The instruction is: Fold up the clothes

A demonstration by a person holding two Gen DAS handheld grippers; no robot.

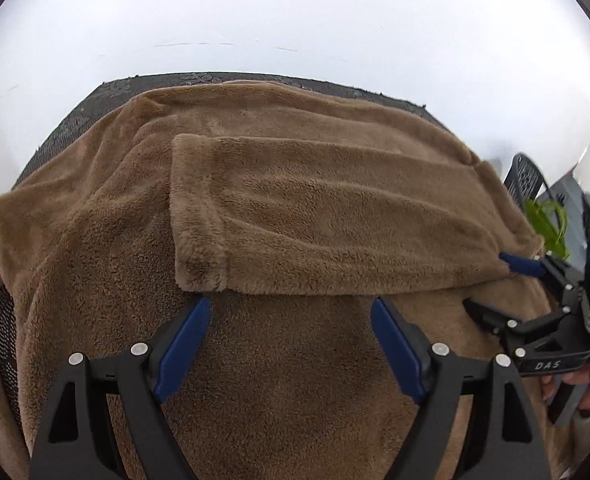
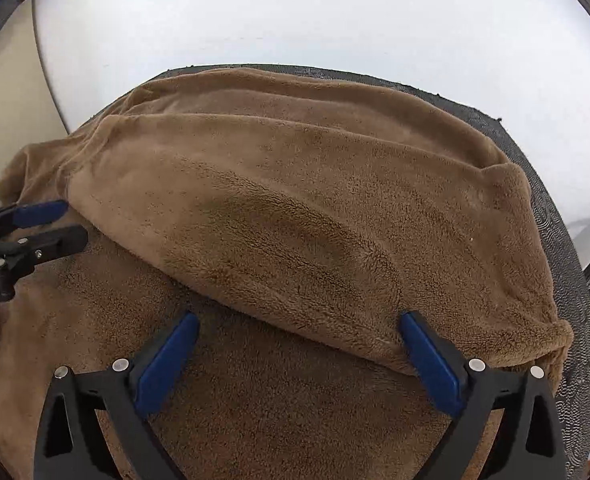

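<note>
One brown fleece garment [image 1: 295,216], plush pile, lies spread over a dark textured mat [image 1: 107,96] on the white worktop [image 1: 295,20], sleeve folded across. Left gripper [image 1: 291,312] and right gripper [image 2: 299,328]: jaws wide, holding nothing.

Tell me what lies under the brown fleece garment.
A dark patterned mat shows past the brown fleece garment, lying on a white surface. How the mat looks beneath the fleece is hidden.

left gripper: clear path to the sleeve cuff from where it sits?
Probably yes. The left gripper is open, fingers empty, and the sleeve cuff lies flat on top of the brown garment just ahead of them. Nothing lies between; the right gripper is off at the sleeve's far end.
</note>
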